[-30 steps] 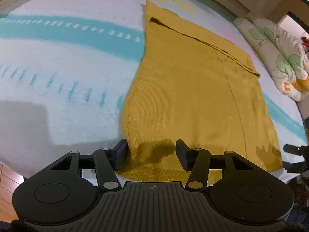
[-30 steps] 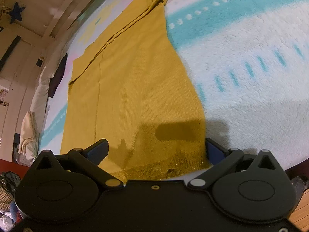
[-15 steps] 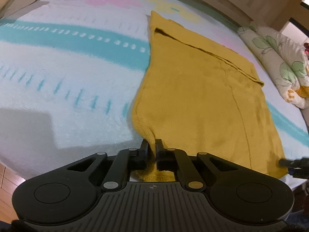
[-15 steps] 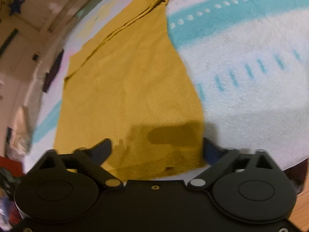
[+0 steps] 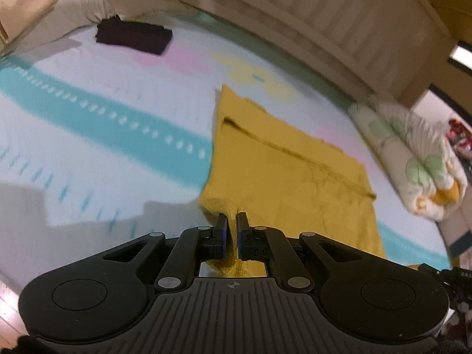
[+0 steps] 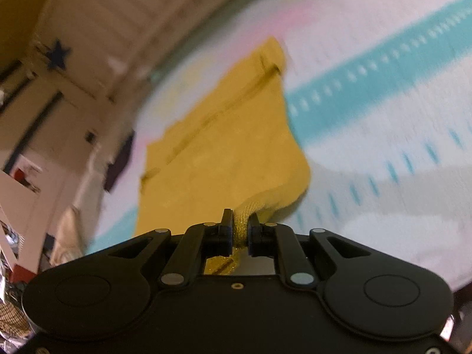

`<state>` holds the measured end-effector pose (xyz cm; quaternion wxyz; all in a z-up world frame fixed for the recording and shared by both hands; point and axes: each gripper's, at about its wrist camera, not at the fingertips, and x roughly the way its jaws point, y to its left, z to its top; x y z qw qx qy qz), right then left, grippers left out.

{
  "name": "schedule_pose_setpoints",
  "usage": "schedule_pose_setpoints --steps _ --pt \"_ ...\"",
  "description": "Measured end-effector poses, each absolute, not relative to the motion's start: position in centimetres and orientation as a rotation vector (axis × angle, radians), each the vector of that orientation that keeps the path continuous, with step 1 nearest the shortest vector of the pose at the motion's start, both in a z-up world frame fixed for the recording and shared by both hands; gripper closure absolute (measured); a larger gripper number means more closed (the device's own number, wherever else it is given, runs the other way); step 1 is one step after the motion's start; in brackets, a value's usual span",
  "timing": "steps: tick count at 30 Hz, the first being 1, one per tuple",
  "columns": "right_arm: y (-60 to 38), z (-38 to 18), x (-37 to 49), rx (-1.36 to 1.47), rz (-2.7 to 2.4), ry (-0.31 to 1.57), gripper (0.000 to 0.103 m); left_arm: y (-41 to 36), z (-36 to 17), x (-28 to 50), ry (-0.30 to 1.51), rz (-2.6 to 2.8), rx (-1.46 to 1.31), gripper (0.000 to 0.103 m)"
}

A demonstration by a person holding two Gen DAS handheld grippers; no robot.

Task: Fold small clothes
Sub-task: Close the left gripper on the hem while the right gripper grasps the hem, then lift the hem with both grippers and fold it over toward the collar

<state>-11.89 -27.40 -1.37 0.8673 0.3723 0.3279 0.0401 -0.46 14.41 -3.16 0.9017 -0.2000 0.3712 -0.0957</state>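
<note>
Both pairs of jaws closed since the earlier frames, each now pinching a near corner of the yellow knit garment (image 5: pixel 283 183). Left gripper (image 5: pixel 232 224): jaws nearly together on a bunched fold of the hem, which was lying flat between wide jaws a second ago. Right gripper (image 6: pixel 239 227): jaws have just been closing, now narrow on a thicker wad of the ribbed, glittery hem edge. Both corners lifted off the bed, with cloth puckered and rising to each grip; views tilted upward compared with before, showing more of the headboard (image 5: pixel 339 20) and wall. Far end of the garment lies flat on the fleece blanket (image 5: pixel 88 135), with a fold line running across near the top.

Judged from this: grasp step done, fold step beginning. Near hem probably to be carried forward over the far end, both corners kept level so the edge lands square. Risk of uneven bunching, since the right grip holds more cloth than the left.

Counted outward from the jaws:
- two grippers, each holding one corner
- one yellow garment, spread on the bed
- one dark folded garment (image 5: pixel 132 37) near the far left edge, well apart from the yellow one
- one floral quilt (image 5: pixel 419 159), rolled at the right of the bed
- one pillow (image 5: pixel 26 8) at far left
- one dark star (image 6: pixel 57 54) on the wall, in the right view
</note>
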Motion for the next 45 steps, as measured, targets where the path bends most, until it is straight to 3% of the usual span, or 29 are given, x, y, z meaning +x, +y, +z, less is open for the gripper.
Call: schedule_pose_setpoints --steps 15,22,40,45 --pt "-28.5 5.0 -5.3 0.712 0.032 0.564 0.085 12.2 3.5 8.6 0.698 -0.236 -0.343 0.097" --pt "-29.7 6.9 0.7 0.683 -0.004 0.551 0.085 10.7 4.2 14.1 0.699 -0.235 -0.317 0.097" --pt "-31.6 0.3 14.4 0.709 -0.117 0.663 0.085 7.7 -3.4 27.3 0.837 -0.118 -0.299 0.095" --pt "-32.0 -1.8 15.2 0.719 -0.157 0.674 0.075 9.3 -5.8 28.3 0.836 -0.074 -0.393 0.095"
